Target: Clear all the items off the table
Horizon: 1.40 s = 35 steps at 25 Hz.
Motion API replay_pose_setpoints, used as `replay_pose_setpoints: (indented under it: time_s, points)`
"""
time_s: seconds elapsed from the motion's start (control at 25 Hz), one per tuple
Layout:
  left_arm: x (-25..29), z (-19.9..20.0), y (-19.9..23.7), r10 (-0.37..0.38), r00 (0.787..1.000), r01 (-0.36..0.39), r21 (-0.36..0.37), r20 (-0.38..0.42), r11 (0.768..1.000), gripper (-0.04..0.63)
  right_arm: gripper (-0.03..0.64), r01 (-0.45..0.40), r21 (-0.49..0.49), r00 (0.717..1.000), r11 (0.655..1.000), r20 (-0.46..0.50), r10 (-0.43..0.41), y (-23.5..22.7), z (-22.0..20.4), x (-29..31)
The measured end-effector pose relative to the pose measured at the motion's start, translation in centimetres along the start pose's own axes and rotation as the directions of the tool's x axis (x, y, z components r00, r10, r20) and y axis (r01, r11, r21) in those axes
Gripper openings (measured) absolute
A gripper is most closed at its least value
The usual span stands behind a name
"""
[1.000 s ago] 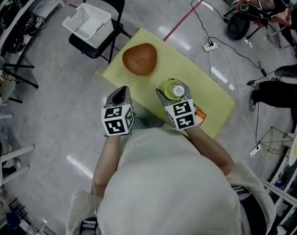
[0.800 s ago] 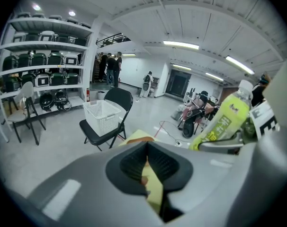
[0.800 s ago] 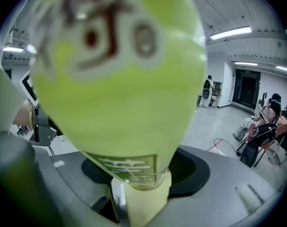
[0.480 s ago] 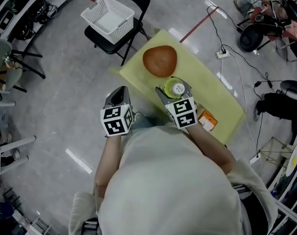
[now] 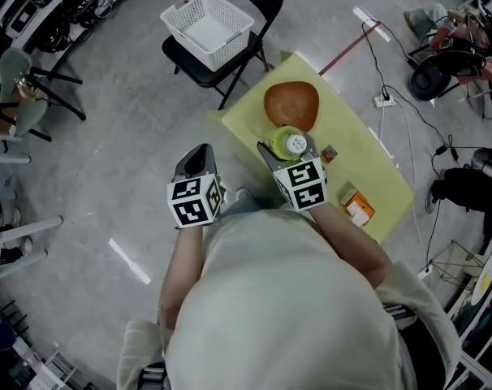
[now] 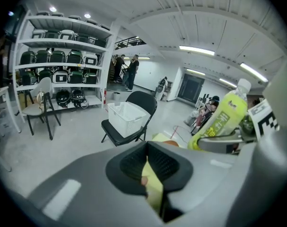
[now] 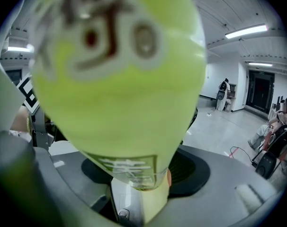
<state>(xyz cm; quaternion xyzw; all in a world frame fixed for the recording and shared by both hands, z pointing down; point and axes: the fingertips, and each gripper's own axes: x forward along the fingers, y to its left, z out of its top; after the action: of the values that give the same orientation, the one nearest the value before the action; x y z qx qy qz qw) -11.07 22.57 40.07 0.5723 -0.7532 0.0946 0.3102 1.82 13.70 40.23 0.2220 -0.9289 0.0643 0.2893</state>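
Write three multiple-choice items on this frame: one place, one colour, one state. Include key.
1. Where does the white basket sit? A. on the floor B. on the folding chair C. on a shelf
2. What colour is the table? A. yellow B. blue C. white
3. What is the right gripper doing? A. open, empty B. gripping the green bottle C. shut on nothing
Key: 1 B, it rests on the seat; 2 A, its top shows yellow; 3 B, its jaws clamp the bottle's body.
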Motion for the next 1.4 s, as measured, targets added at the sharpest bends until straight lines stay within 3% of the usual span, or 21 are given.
replay_pose_setpoints:
  time_s: [0.72,1.0,1.4]
  points:
    - [-0.8,1.6,9.0,0.139,0.990,-0.133,-0.136,0.034,0.982,0.009,0.299,-0.143,-0.089,0.990,0.986,-0.019,0.141,4.8,5.7,6.9]
    - [1.2,3.7,13.2,0.187,0.982,-0.179,-0.142,0.042,0.974,0.009,0.301,-0.189,-0.103,0.982,0.977,-0.019,0.188,5.5,8.2,12.2]
    - [6.0,9.2,17.6,0.168,0.986,-0.166,-0.109,0.009,0.980,0.009,0.301,-0.193,-0.079,0.981,0.978,-0.018,0.192,4.3,13.9,19.6]
